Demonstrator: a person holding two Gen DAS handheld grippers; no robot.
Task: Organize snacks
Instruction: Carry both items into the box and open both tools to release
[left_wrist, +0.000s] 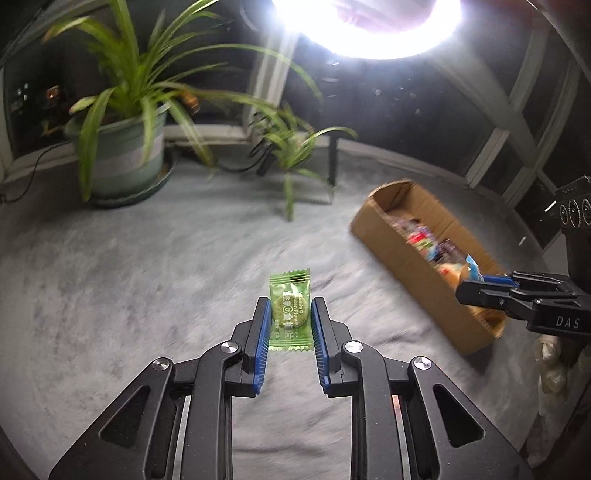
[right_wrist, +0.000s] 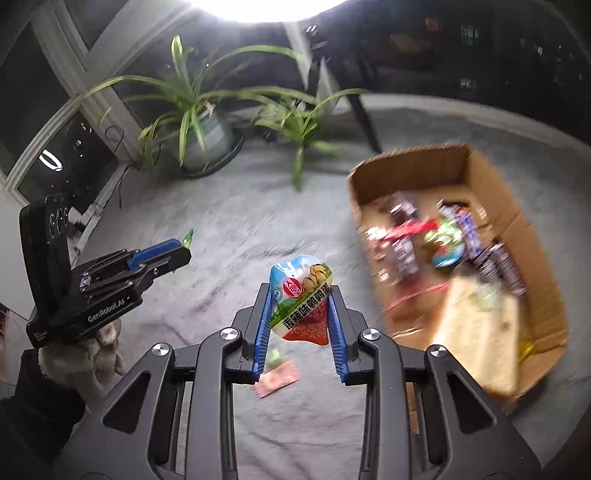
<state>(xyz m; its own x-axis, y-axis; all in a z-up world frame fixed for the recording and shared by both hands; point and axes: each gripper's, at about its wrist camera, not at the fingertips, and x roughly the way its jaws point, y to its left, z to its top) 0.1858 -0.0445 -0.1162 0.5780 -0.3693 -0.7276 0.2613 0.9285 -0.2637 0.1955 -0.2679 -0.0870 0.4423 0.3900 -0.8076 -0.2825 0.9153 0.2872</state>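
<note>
**Two snack packets held above the grey carpet**

A green plum-candy sachet (left_wrist: 290, 308) is clamped between the blue pads of the left tongs (left_wrist: 287, 314). A blue-and-white quail-egg packet (right_wrist: 301, 299) is clamped in the right tongs (right_wrist: 300, 306). Both are held above the grey carpet (left_wrist: 147, 280). An open cardboard box (right_wrist: 532, 236), filled with mixed wrapped snacks, is seen just to the right. A pink wrapper (right_wrist: 277, 378) is left lying on the carpet below the right tongs. Two potted plants (left_wrist: 125, 122) are stood beyond.
</note>
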